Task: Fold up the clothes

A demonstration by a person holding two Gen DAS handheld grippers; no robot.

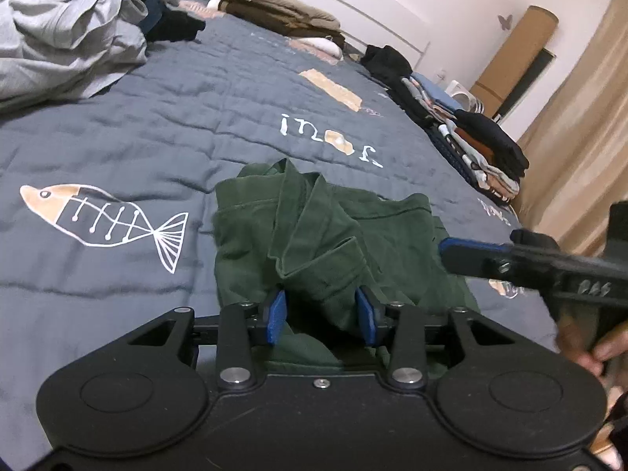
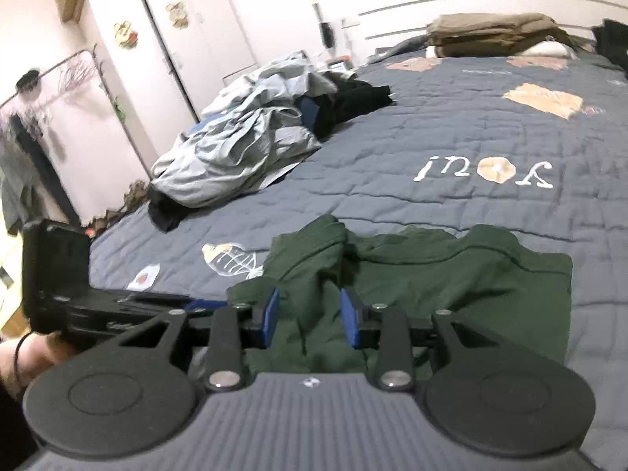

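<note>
Our left claw [image 1: 320, 312] grips a raised fold of 1 green garment [image 1: 314, 235]; right claw [image 2: 309, 316] part-open astride it, near bed [image 1: 157, 125] edge.

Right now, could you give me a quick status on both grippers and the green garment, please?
Left gripper part open, bunched fold between pads. Right gripper part open over cloth. Green garment rumpled on the quilt, not yet folded. Nothing in the way.

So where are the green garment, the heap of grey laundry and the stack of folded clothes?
Green garment [image 1: 314, 235]: left wrist view, its bunched middle fold.
Heap of grey laundry [image 2: 243, 145]: right wrist view, centre of the heap.
Stack of folded clothes [image 1: 490, 149]: left wrist view, black top piece.
</note>
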